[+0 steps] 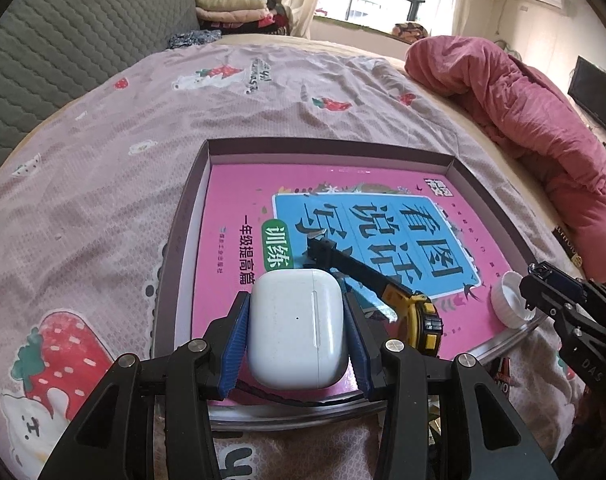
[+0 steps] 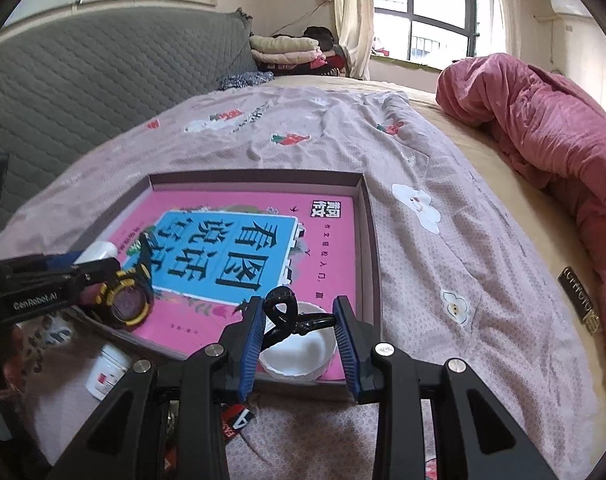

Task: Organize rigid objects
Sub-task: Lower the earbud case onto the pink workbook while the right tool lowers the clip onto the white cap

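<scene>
Now my left gripper (image 1: 297, 330) clamps the white earbud case (image 1: 297, 328) over the box's (image 1: 331, 148) near edge. Watch (image 1: 419, 316) just right of it. My right gripper (image 2: 297, 336) pinches a black clip (image 2: 287, 314) above the white lid (image 2: 303, 354) by the right wall. Far half of the pink book (image 1: 239, 200) is free.

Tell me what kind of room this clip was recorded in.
Most likely a home bedroom: the work happens on a bed under a strawberry-print sheet, with a pink quilt bunched at one side, folded clothes stacked near the curtained window.
</scene>
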Tool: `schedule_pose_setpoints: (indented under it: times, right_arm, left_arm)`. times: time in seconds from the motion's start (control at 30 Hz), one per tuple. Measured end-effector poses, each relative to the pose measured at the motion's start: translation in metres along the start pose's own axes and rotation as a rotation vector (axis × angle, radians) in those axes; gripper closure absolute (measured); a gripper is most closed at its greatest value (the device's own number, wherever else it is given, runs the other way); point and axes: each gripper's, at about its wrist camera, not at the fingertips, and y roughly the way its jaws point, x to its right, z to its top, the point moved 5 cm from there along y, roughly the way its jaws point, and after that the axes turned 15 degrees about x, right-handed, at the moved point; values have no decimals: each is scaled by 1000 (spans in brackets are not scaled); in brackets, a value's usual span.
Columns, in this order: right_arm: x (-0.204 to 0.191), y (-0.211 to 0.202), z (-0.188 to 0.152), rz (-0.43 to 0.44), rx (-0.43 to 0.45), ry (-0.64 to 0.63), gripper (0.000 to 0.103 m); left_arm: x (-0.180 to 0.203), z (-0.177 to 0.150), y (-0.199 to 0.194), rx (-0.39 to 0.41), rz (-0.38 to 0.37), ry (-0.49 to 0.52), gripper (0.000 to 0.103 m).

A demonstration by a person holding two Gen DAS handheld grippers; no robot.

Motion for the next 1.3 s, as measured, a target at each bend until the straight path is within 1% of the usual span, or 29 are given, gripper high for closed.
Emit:
schedule_pose_setpoints:
  times: [0.23,0.53,1.07,1.3]
  right_arm:
    - [-1,4,-5,-16,-32,-30,68]
    - [1,7,-9,-14,-53,-23,68]
    - [8,8,-10,8,-82,47,67]
    - [8,9,-10,13,-84,50,67]
  left_arm:
    - [0,-3,1,-12,1,0,57]
    - [0,-5,3,-23,-1,-1,57]
    - [3,-7,5,-35,8,21,57]
    - [3,-7,5,-40,12,33,57]
